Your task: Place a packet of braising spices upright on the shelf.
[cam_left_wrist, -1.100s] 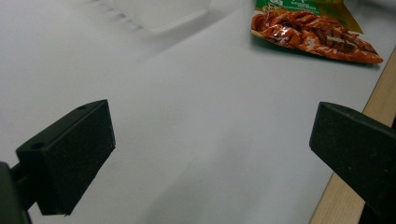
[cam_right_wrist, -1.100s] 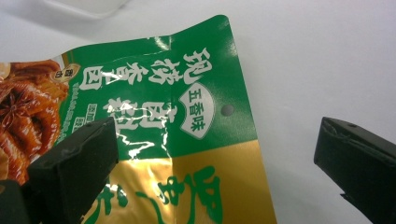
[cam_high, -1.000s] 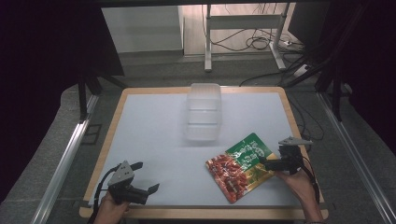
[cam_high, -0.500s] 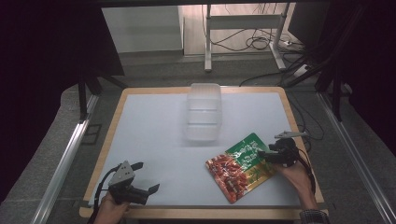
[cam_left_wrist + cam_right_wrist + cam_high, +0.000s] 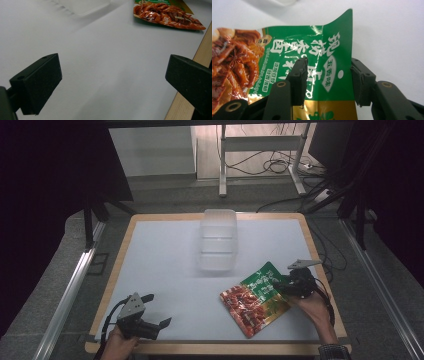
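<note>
Snack pouch (image 5: pixel 255 299), lower right of the high view, is now getting straddled by the right gripper (image 5: pixel 281 287), whose jaws are closing in but not yet clamped. Left gripper (image 5: pixel 152 310) is idling lower left, jaws wide apart; a pickup looks imminent.

My white table (image 5: pixel 165 270) has a wooden rim; beyond it I see cables (image 5: pixel 280 165) on the floor.

pouch (image 5: pixel 256 298): green and red printed food packet, lying flat, its green end between the right tool's (image 5: pixel 327 75) open jaws
container (image 5: pixel 218 239): clear plastic, empty, beyond the pouch
</note>
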### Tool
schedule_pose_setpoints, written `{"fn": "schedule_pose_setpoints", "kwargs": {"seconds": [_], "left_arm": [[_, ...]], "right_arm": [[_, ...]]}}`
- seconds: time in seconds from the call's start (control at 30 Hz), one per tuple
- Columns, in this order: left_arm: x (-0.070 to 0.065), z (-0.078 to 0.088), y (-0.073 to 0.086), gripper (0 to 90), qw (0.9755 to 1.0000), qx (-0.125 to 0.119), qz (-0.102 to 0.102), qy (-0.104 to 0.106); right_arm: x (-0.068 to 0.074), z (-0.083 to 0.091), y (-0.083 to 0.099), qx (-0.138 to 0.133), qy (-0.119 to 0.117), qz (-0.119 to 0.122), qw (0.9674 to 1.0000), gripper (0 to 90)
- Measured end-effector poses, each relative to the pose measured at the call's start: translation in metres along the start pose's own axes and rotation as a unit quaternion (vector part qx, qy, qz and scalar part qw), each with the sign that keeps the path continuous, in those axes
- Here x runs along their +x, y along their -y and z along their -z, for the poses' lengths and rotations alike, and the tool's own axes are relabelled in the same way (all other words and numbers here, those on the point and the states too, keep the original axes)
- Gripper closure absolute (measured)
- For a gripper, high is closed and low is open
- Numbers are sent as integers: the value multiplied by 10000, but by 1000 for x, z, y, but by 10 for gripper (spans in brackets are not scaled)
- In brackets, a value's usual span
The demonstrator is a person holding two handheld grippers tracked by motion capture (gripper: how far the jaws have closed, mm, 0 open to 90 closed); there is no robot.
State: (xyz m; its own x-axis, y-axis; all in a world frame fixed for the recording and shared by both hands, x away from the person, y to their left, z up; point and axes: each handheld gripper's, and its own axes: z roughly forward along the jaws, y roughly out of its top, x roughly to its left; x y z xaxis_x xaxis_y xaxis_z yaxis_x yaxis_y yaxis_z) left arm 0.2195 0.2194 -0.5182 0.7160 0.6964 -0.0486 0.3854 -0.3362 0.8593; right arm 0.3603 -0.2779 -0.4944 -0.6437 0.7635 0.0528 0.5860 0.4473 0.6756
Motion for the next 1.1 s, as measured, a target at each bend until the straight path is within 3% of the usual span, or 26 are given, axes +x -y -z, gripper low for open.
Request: {"fn": "schedule_pose_setpoints", "kwargs": {"seconds": [0.13,0.3,0.37,0.53,0.77,1.1], "left_arm": [[-1,0,0,7,10000,14,-12,15],[-1,0,0,8,10000,20,-25,6],[-1,0,0,8,10000,21,-26,1],[0,0,0,7,10000,8,-8,0],[-1,0,0,7,10000,19,-25,-3],[-1,0,0,7,10000,26,-22,-47]], "right_arm": [[4,-7,0,229,136,48,9996,575],[7,-9,0,349,260,130,9990,766],[9,-12,0,461,334,190,9982,788],[15,-9,-4,393,338,207,9984,872],[19,-4,-10,366,377,149,9985,888],[30,15,-21,-23,414,298,9987,887]]}}
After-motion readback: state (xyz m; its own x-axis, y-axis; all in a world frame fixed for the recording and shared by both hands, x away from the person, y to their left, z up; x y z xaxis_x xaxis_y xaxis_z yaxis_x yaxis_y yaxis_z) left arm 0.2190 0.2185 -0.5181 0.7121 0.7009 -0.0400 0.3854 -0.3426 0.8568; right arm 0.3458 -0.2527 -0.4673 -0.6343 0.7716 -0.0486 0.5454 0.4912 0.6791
